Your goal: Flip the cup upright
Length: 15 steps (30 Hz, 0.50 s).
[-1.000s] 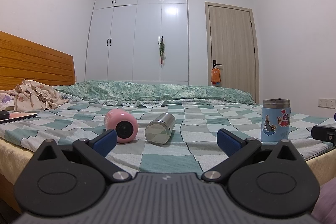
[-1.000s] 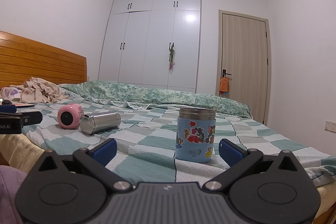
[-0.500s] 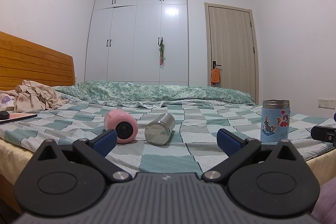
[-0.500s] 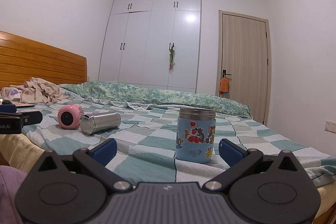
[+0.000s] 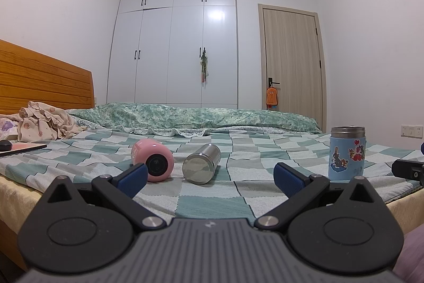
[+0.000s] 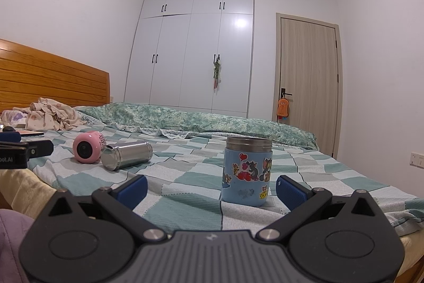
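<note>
A pink cup and a steel cup lie on their sides on the checked bedsheet, bases toward me. A blue cartoon cup stands upright at the right. My left gripper is open and empty, short of the two lying cups. My right gripper is open and empty, its jaws just in front of the blue cup. The pink cup and steel cup show at the left of the right wrist view.
A rumpled cloth and a tablet lie near the wooden headboard. A folded green quilt runs along the bed's far side. A wardrobe and door stand behind.
</note>
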{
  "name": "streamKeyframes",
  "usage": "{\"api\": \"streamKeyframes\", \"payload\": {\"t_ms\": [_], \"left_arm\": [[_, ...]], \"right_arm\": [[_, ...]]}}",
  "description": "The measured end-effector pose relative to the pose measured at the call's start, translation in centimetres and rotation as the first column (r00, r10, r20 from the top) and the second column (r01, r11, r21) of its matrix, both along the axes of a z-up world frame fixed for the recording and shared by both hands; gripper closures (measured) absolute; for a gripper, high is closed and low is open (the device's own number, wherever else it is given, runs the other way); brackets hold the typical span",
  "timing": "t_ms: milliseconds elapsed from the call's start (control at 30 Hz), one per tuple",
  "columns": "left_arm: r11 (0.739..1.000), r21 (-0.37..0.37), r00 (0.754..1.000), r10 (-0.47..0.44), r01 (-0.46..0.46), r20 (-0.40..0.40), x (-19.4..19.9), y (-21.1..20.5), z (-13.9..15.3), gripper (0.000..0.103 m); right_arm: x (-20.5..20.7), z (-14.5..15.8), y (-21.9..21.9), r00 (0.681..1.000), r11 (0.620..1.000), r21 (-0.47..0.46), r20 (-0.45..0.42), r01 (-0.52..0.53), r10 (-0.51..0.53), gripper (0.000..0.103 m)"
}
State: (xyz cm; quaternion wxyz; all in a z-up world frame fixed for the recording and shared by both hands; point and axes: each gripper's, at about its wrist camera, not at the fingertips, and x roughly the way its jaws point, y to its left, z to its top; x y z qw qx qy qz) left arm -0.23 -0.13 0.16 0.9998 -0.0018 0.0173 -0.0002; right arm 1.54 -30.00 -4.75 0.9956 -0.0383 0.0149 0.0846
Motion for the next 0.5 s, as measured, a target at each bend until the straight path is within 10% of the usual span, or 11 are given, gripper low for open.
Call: {"api": "streamKeyframes", "payload": {"t_ms": [500], "left_arm": [[1.000, 0.000, 1.000, -0.002, 0.002, 0.002, -0.01, -0.10, 0.17, 0.000]], "right_arm": [[-0.05, 0.02, 0.02, 1.000, 1.000, 0.000, 0.000, 0.000, 0.000, 0.000]]}}
